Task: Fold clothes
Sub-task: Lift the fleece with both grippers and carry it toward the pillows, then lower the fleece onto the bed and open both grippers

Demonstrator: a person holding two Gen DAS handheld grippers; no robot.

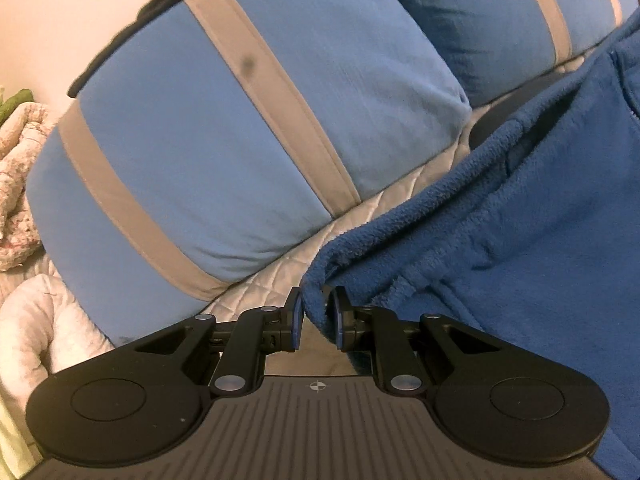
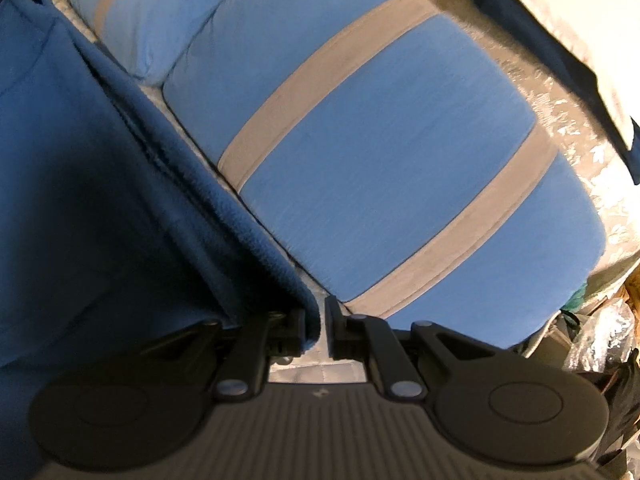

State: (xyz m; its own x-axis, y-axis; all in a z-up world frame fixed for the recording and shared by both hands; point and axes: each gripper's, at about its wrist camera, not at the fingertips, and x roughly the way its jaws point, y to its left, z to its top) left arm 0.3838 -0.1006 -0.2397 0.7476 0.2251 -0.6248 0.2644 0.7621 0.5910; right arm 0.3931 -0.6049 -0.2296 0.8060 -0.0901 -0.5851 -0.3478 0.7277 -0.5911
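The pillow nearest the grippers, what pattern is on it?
The pillow is light blue with wide grey-tan stripes across it, clearest in the right wrist view.

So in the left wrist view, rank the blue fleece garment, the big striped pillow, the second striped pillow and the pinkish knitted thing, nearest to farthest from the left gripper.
1. Blue fleece garment: its edge sits between the left gripper's fingers.
2. Big striped pillow: just ahead, left of centre.
3. Second striped pillow, top right, and pinkish knitted thing, far left: too close to call.
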